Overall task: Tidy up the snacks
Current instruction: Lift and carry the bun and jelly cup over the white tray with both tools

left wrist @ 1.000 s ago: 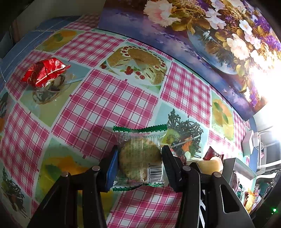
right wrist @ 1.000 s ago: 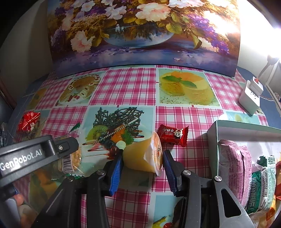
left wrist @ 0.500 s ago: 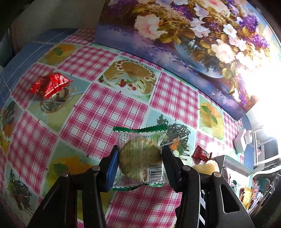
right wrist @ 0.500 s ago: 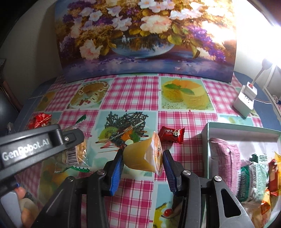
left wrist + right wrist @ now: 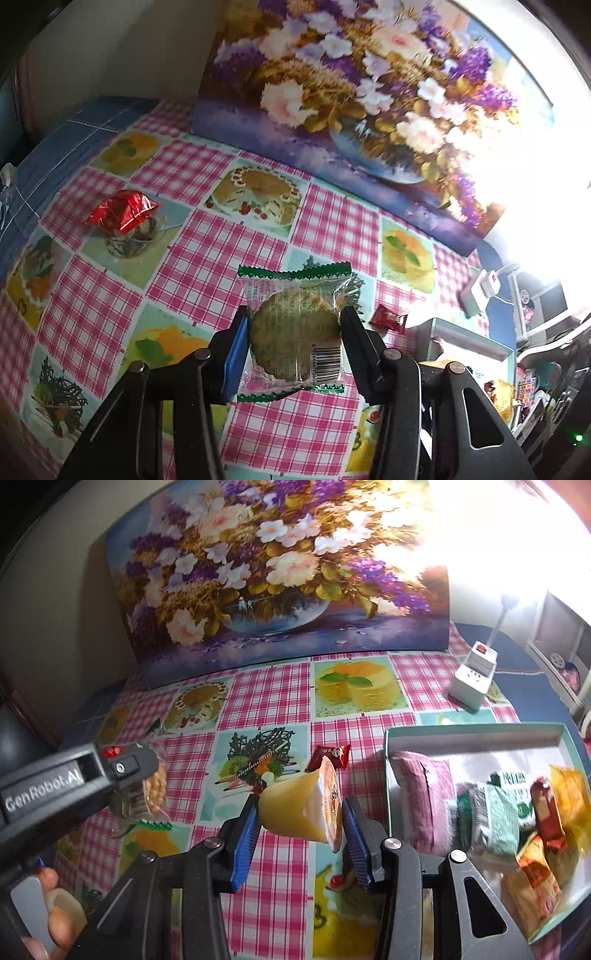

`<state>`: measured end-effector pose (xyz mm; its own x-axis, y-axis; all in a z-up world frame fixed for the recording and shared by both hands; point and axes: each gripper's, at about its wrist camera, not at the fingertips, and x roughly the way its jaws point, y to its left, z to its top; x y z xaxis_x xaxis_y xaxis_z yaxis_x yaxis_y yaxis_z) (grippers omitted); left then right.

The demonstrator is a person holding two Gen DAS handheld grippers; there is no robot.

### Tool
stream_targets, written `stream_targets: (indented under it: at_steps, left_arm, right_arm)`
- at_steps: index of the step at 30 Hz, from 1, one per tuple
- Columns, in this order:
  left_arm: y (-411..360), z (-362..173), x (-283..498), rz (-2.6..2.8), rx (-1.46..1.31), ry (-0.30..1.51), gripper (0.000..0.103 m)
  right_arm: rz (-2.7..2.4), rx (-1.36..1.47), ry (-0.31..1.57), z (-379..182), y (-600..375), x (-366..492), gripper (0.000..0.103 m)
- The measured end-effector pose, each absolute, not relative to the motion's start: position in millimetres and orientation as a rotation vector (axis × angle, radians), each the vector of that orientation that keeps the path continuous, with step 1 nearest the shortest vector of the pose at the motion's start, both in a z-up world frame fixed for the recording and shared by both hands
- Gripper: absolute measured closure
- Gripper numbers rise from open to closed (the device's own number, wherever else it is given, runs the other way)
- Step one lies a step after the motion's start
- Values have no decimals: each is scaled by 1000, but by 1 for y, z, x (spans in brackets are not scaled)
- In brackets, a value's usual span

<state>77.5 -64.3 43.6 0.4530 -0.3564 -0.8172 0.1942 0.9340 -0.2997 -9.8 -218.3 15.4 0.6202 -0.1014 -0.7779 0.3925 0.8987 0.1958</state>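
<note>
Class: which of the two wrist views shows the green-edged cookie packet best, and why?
The left wrist view. There the cookie packet sits centred between the left gripper fingers, with cookie, barcode and green edges plain. In the right wrist view the left gripper covers most of the packet.

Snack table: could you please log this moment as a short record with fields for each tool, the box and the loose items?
left tool: shut on wrapped biscuit, held above the tablecloth
right tool: shut on yellow jelly cup, lying on its side
box: open, holds several wrapped snacks
loose on table: red candy beside the box; red packet far left
backdrop: flower painting
</note>
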Motion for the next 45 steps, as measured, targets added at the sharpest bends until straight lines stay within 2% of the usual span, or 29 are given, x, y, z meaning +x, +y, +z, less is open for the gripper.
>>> stream_targets:
  at_steps: [19, 33, 45]
  left_arm:
    - [-87, 71, 38, -422, -105, 966, 53]
    - [-178, 81, -8, -662, 49, 952, 53]
    - [-230, 64, -40, -840, 96, 1028, 53]
  right_arm:
    - [-396, 478, 776, 33, -252, -69, 56]
    - [-673, 650, 693, 27, -330, -127, 56]
    - [-797, 767, 677, 12, -369, -161, 55]
